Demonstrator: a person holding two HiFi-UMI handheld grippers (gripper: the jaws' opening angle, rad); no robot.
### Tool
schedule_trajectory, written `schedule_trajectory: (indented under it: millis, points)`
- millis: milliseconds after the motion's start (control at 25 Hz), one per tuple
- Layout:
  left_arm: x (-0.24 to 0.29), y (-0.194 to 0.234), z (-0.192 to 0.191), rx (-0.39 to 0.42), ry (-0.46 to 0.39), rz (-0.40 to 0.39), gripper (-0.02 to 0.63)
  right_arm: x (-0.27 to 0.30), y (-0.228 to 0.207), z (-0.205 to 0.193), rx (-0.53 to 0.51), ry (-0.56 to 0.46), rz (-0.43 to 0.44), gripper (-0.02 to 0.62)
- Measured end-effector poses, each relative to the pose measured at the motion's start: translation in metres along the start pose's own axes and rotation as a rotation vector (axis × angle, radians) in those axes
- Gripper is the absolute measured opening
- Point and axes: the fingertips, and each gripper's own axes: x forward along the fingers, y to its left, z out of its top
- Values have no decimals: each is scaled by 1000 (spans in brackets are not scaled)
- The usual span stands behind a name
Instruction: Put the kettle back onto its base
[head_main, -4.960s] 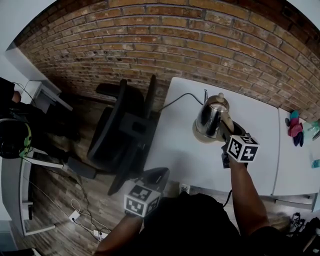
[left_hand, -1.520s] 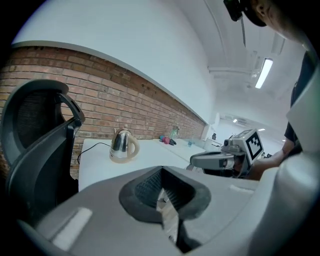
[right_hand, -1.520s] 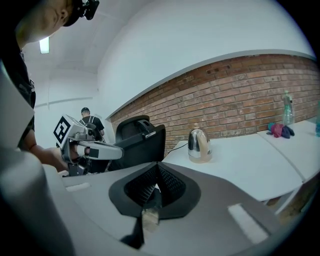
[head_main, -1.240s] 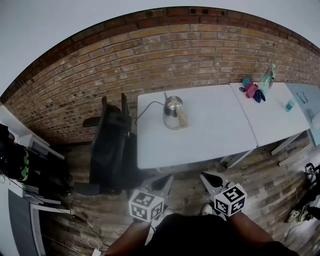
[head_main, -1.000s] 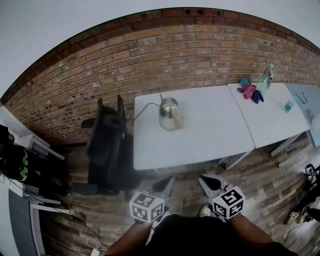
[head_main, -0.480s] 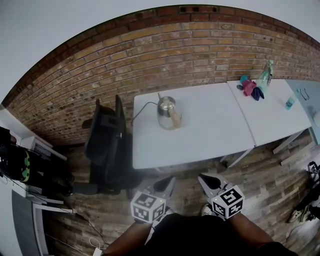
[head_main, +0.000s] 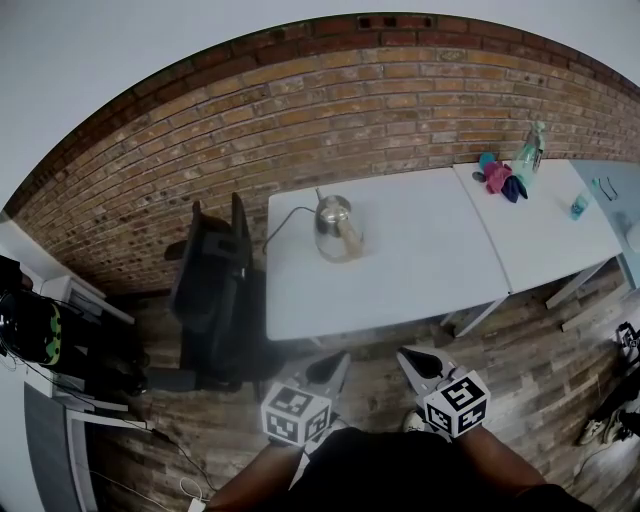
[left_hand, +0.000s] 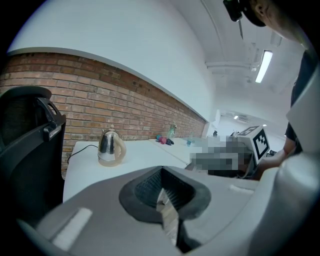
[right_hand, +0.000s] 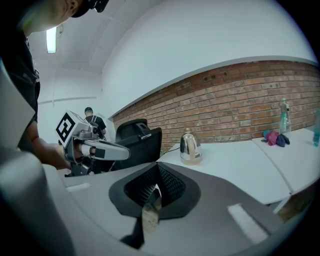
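Kettle (head_main: 335, 228) apparently sits on its base (left_hand: 110, 161) on the worktop (head_main: 420, 275); left tool (head_main: 328, 370) and right tool (head_main: 418, 364) held low, closed, empty.

The left gripper (head_main: 328, 368) and right gripper (head_main: 418, 362) are grey with black ribbed pads (left_hand: 147, 189), and each marker cube (head_main: 296, 412) is patterned in black-and-white squares. Ahead of their fingers (right_hand: 215, 200), the kettle (head_main: 335, 226) is mirror-silver with a cream handle, the table (head_main: 420, 270) is white and the wall (head_main: 300, 110) is red-brown brick. The chair (head_main: 212, 285) to the fingers' left is black.
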Motion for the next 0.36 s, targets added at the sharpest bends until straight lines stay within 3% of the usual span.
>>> schedule_trajectory:
  millis: [360]
  points:
    - [-2, 4, 2, 1, -6, 3, 2, 0, 1, 1, -3, -3, -7, 25]
